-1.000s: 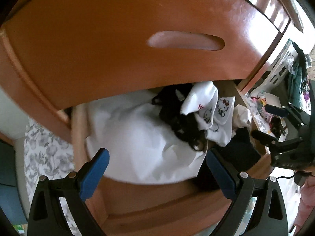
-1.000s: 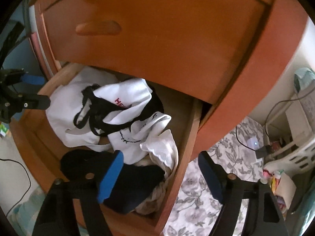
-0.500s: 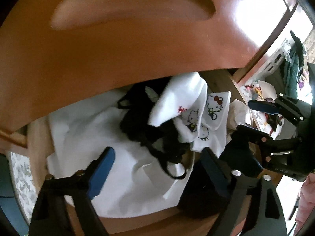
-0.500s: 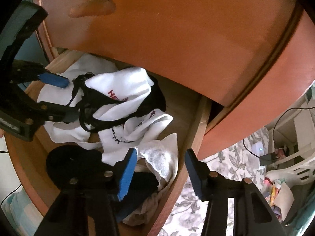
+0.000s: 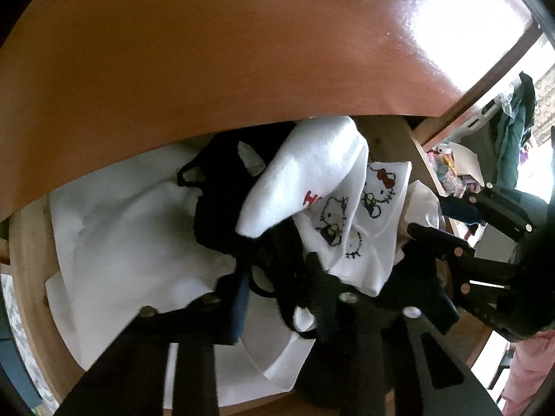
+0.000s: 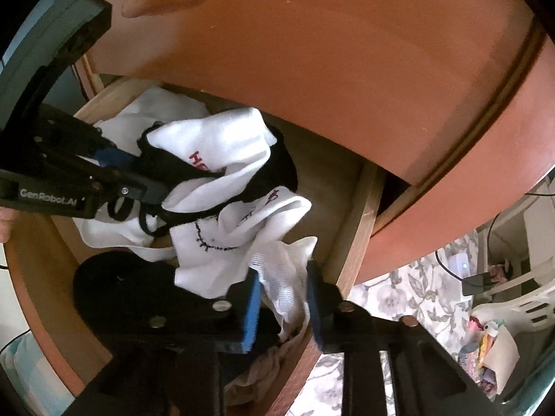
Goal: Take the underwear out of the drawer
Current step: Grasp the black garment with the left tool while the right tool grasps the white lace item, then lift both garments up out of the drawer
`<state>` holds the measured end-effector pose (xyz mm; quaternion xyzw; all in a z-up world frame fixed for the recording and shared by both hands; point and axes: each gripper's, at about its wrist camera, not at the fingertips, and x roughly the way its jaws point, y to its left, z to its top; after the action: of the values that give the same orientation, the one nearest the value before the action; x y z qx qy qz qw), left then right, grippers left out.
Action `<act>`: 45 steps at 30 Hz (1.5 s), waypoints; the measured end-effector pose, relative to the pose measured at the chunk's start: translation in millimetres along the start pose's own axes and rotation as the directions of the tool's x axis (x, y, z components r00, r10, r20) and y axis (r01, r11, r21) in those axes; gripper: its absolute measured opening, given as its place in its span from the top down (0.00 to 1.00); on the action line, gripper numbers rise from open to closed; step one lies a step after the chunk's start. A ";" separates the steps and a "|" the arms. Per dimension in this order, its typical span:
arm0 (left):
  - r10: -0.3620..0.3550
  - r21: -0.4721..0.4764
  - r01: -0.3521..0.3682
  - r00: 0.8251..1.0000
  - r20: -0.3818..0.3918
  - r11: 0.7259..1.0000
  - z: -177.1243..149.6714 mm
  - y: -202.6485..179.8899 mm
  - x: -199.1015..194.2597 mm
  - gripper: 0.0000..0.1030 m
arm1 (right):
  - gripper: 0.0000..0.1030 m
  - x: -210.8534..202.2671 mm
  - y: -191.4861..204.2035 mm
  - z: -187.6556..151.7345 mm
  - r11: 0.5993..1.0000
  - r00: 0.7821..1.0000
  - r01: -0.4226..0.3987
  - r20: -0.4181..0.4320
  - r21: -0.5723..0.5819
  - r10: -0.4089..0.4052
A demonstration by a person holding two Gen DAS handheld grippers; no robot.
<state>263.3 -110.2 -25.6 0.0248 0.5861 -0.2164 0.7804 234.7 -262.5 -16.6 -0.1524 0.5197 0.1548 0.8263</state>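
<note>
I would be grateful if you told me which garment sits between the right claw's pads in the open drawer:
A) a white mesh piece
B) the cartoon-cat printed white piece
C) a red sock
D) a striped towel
A: in the right wrist view the right claw has just been closing, and the white mesh piece hangs between its blue pads at the drawer's side wall; the cartoon-cat piece lies further in.

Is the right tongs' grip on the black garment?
No, the right tongs close on white mesh fabric; the black garment lies beside them.
</note>
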 end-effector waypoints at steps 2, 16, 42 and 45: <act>-0.009 -0.002 0.009 1.000 -0.005 1.000 -0.5 2.9 2.5 0.84 | 0.88 0.0 -1.5 -2.0 1.000 1.000 0.000 0.006 0.014 0.000; -0.062 -0.080 0.074 0.988 0.144 0.994 -21.2 30.3 -25.8 0.96 | 0.95 -33.9 1.1 -12.9 0.997 0.993 -0.017 0.119 0.079 0.008; -0.051 -0.219 0.174 0.878 0.475 0.960 -84.7 63.2 -150.1 0.96 | 0.95 -114.0 33.4 -11.4 0.993 0.944 -0.083 0.325 0.079 0.053; -0.056 -0.219 0.187 0.868 0.494 0.958 -94.0 67.2 -166.9 0.96 | 0.95 -125.0 33.5 -11.2 0.993 0.940 -0.077 0.339 0.095 0.040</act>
<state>166.4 29.6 85.2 -0.1695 0.3965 -0.1864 0.8828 160.2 -249.0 89.0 -0.0639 0.3825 0.1752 0.9049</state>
